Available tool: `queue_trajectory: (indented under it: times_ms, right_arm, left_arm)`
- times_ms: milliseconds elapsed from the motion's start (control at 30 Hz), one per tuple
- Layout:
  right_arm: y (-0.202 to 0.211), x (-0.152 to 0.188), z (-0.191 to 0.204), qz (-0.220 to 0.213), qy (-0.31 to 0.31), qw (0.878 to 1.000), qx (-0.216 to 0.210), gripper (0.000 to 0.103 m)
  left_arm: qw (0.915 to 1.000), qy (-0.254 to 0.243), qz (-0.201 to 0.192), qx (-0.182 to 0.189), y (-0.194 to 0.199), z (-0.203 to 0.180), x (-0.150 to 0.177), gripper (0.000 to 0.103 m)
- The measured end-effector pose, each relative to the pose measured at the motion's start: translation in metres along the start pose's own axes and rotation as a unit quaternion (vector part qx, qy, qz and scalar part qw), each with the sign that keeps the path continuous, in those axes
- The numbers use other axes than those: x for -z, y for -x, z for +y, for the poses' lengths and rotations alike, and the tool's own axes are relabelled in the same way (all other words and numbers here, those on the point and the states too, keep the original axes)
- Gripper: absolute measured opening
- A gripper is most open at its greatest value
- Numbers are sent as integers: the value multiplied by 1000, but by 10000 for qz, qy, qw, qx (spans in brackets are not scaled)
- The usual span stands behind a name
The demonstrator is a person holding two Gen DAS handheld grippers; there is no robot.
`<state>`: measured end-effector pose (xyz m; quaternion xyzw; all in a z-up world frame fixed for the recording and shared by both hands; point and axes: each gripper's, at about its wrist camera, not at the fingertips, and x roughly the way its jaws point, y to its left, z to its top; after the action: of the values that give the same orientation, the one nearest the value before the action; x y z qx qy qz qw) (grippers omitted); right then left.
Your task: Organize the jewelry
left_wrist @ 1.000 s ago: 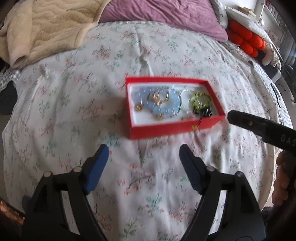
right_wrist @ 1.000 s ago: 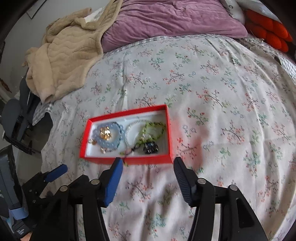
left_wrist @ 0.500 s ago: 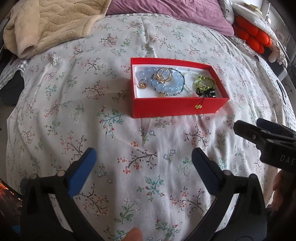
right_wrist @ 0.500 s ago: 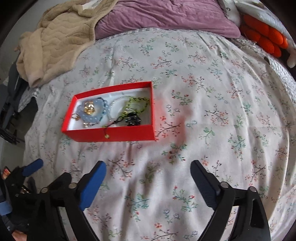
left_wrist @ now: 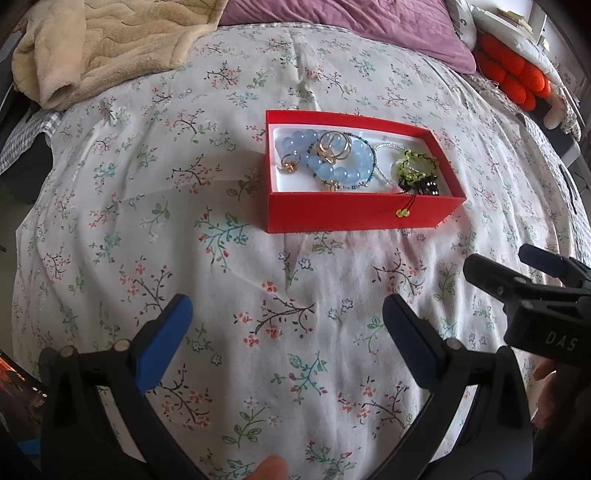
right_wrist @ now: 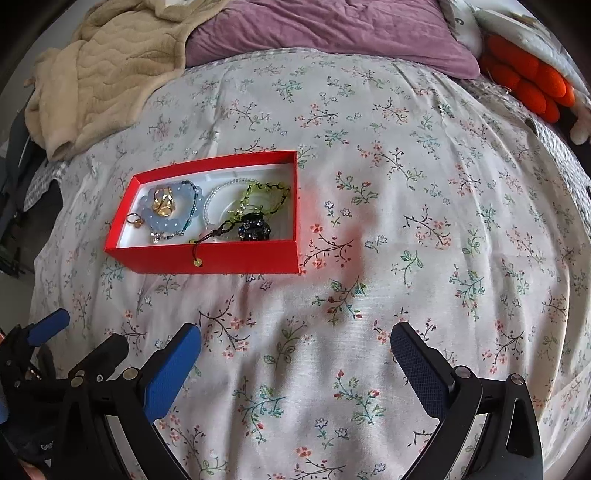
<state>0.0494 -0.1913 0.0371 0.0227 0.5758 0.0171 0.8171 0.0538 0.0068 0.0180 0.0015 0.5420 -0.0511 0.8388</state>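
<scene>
A red box lies on the floral bedsheet. In it are a pale blue bead bracelet, gold rings, a clear bead bracelet, a green corded bracelet and a black beaded piece. A cord end with a green bead hangs over the front wall. My left gripper is open and holds nothing, short of the box. My right gripper hovers beside it; its jaws are opening with nothing between them.
A beige blanket is heaped at the back left of the bed and a purple pillow lies at the head. An orange plush sits at the far right edge. A person's fingertip shows at the bottom.
Both grippers' jaws have spread from partly closed to wide apart. Both have drawn back from the box, which was close to the fingertips and now lies farther off.
</scene>
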Motion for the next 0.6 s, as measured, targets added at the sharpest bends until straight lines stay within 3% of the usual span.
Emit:
queue_trajectory:
  times_ms: [600]
  right_arm:
    - [-1, -1, 0, 25, 1, 10000, 23, 103]
  left_arm:
    - [10000, -71, -17, -49, 1, -1, 1, 102]
